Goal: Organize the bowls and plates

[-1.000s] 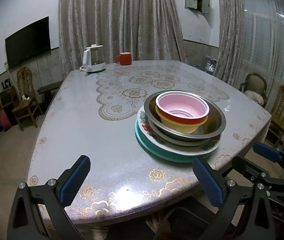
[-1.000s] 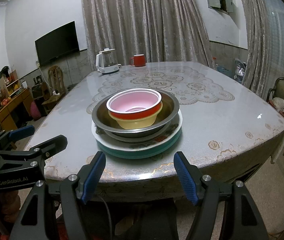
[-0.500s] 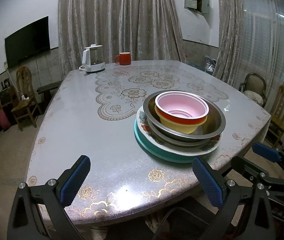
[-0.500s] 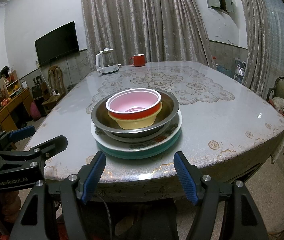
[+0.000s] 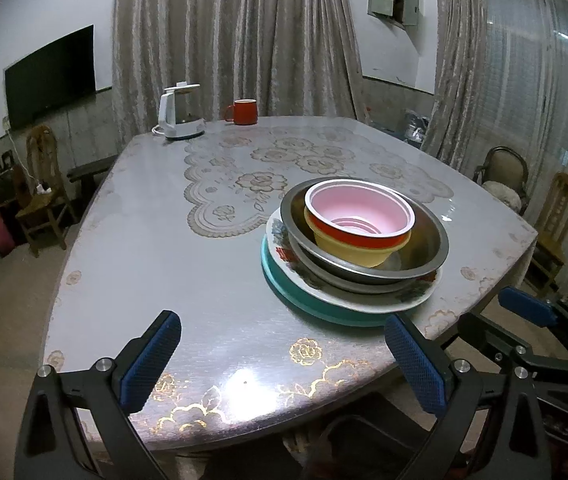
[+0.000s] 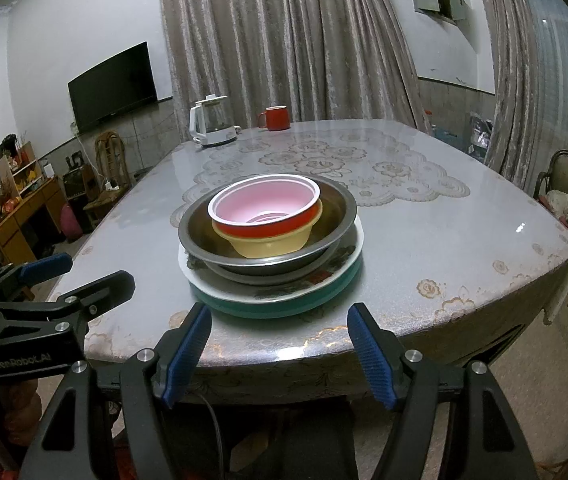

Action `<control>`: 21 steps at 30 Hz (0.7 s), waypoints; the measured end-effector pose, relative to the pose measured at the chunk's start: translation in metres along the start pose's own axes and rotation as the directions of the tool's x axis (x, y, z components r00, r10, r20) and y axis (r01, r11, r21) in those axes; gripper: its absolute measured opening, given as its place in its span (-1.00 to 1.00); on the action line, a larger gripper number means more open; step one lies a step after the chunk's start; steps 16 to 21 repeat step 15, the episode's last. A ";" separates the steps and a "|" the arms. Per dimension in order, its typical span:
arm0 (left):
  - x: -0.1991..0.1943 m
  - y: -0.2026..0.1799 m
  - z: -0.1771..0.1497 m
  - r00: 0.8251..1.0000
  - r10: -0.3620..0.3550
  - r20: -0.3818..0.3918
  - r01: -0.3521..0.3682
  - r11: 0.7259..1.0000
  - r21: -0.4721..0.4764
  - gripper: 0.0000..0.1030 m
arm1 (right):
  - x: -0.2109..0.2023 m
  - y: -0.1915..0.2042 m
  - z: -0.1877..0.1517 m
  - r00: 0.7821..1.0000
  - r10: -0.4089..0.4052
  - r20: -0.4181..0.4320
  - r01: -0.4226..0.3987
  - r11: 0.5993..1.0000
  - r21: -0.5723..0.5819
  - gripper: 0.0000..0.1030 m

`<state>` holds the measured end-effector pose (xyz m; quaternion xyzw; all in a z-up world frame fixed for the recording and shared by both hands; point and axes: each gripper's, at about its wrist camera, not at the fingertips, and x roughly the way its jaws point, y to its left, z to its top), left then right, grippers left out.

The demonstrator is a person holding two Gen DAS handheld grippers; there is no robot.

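One stack stands near the table's front edge. A teal plate is at the bottom, a white flowered plate on it, then a steel bowl, a yellow bowl and a red bowl with pink inside. My left gripper is open and empty, low at the table edge, left of the stack. My right gripper is open and empty, just in front of the stack.
A white kettle and a red mug stand at the table's far edge. The table has a glossy lace-patterned top. Chairs stand at the right, a chair and cabinet at the left.
Both grippers have drifted very slightly; the stack and the open jaws look the same.
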<state>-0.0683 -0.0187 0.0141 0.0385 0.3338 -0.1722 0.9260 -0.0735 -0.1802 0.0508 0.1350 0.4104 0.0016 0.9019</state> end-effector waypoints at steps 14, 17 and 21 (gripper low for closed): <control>0.023 -0.004 0.007 0.998 0.034 -0.050 -0.032 0.999 0.026 0.99 | 0.018 -0.012 0.003 0.999 0.009 -0.034 -0.008 0.999 0.032 0.39; 0.025 -0.004 0.009 0.998 0.044 -0.051 -0.043 0.999 0.029 0.99 | 0.019 -0.015 0.005 0.999 0.007 -0.032 -0.006 0.999 0.039 0.39; 0.025 -0.004 0.009 0.998 0.044 -0.051 -0.043 0.999 0.029 0.99 | 0.019 -0.015 0.005 0.999 0.007 -0.032 -0.006 0.999 0.039 0.39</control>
